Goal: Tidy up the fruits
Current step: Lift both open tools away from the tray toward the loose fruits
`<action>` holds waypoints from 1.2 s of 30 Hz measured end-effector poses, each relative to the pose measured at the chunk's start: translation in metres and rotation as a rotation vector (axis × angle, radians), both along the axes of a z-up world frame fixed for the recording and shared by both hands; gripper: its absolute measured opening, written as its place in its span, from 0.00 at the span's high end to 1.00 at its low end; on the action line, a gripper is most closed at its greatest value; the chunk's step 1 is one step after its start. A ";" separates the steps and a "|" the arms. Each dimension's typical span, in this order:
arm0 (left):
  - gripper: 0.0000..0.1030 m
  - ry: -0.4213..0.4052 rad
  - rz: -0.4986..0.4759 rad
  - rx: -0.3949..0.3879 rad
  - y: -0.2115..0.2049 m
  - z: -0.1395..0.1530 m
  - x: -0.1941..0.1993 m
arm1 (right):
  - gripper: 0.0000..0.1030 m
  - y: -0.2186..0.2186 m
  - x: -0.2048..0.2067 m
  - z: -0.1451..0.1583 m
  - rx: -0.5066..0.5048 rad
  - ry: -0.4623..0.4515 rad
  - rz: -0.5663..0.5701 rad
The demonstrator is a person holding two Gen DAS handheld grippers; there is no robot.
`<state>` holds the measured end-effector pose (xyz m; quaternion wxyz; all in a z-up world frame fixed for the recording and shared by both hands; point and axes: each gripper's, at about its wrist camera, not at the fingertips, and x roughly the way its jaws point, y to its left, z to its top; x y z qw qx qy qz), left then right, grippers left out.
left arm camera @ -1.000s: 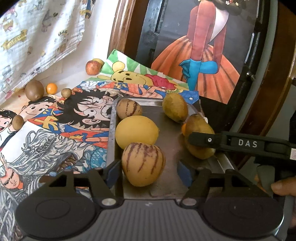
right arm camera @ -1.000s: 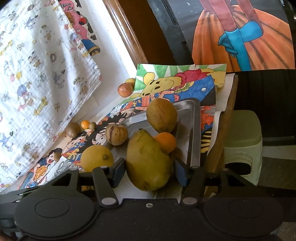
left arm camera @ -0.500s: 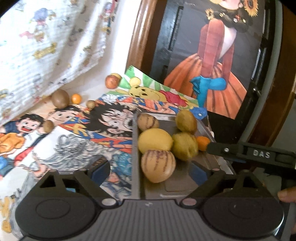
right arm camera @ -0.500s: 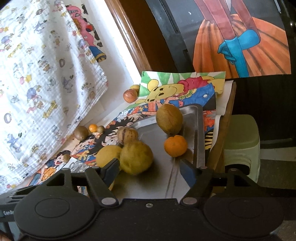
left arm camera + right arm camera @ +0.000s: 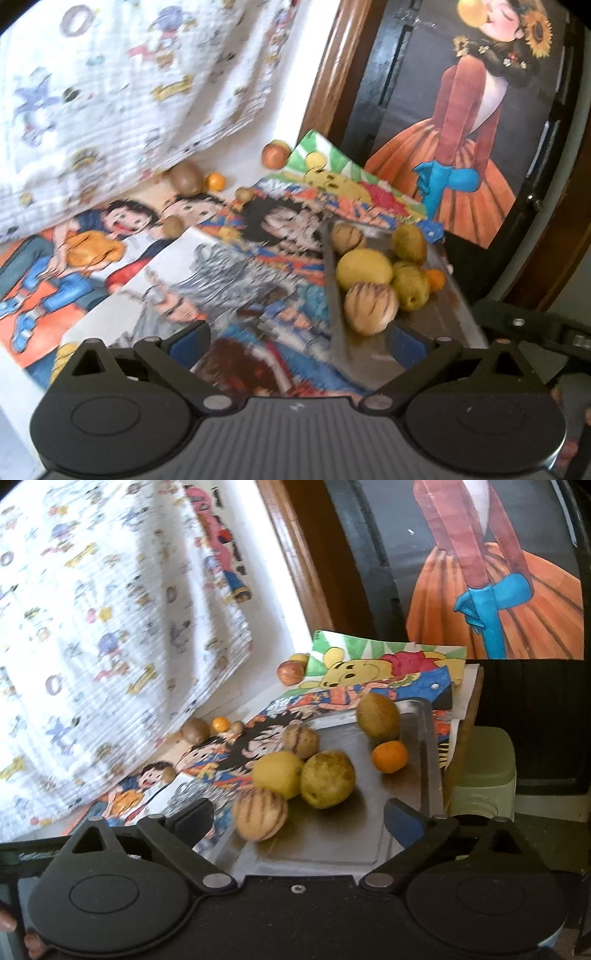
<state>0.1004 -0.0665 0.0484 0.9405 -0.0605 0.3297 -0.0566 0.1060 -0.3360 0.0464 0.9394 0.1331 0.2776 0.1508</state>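
Right wrist view shows six fruits already on the flat metal tray at the table's right edge, among them a yellow-green pear, while both grippers are spread wide and empty, and small fruits near the table's back edge, like a brown kiwi, remain.

Left gripper: black plastic, ribbed grey centre panel, two round side discs, silver pivot screws, blue finger pads. Right gripper: same black build, plain matte centre, one small screw, blue pads.
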 end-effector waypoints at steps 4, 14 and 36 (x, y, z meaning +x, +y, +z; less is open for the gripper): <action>0.01 0.020 0.019 0.023 0.013 -0.001 -0.011 | 0.01 0.012 -0.018 0.003 -0.020 0.021 0.015; 0.00 0.060 0.055 0.077 0.043 -0.004 -0.036 | 0.01 0.049 -0.054 -0.018 -0.024 0.133 0.040; 0.00 0.071 0.263 0.078 0.128 -0.005 -0.068 | 0.01 0.136 -0.042 -0.022 -0.015 0.212 0.225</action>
